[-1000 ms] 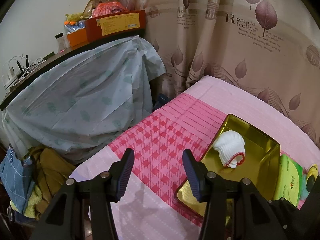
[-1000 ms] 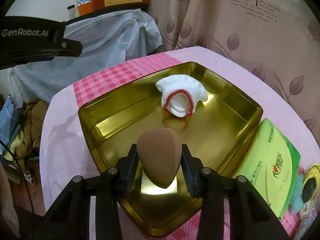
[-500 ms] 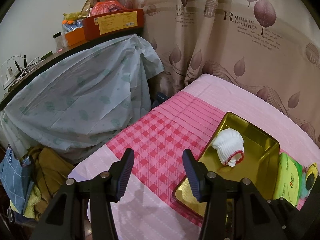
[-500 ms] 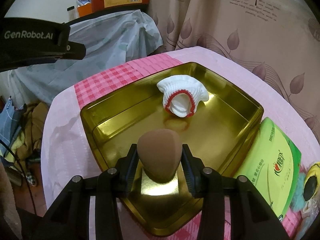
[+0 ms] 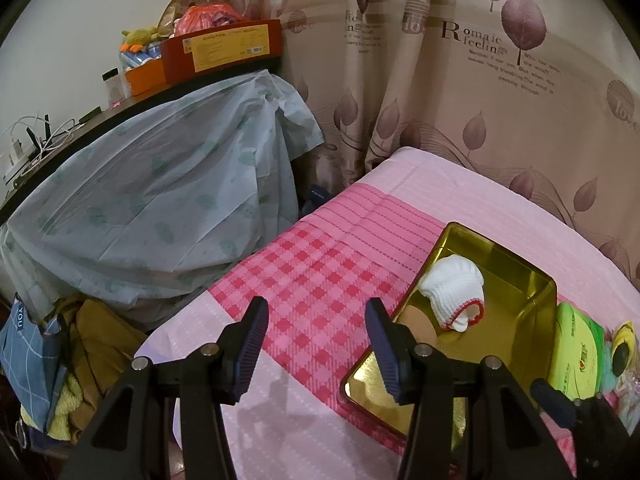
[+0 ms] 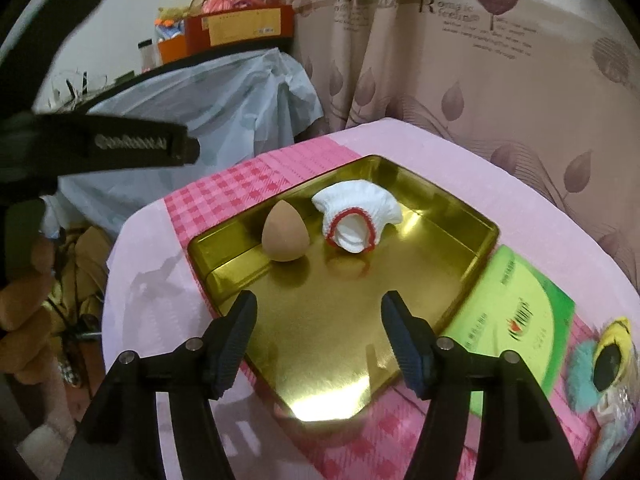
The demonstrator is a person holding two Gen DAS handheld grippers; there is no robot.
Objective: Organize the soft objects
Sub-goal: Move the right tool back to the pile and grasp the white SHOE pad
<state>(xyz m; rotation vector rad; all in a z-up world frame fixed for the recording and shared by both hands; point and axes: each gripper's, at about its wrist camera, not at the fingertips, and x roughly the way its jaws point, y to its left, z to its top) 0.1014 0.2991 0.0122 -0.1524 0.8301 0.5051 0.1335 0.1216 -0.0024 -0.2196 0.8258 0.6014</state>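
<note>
Right now your right gripper [image 6: 316, 332] hangs with its jaws spread wide and nothing between them, over the near part of the gold tray [image 6: 452, 272]. Inside that tray the brown egg-shaped sponge [image 6: 285, 234] stands upright near the left wall, just beside the white red-trimmed sock [image 6: 356, 216] (apart, not touching). Your left gripper [image 5: 316, 338] is also parted and empty, left of the tray [image 5: 536, 292], over the pink checked cloth [image 5: 320, 276].

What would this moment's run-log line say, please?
right gripper: open | sponge: upright in gold tray beside sock | left gripper: open
</note>
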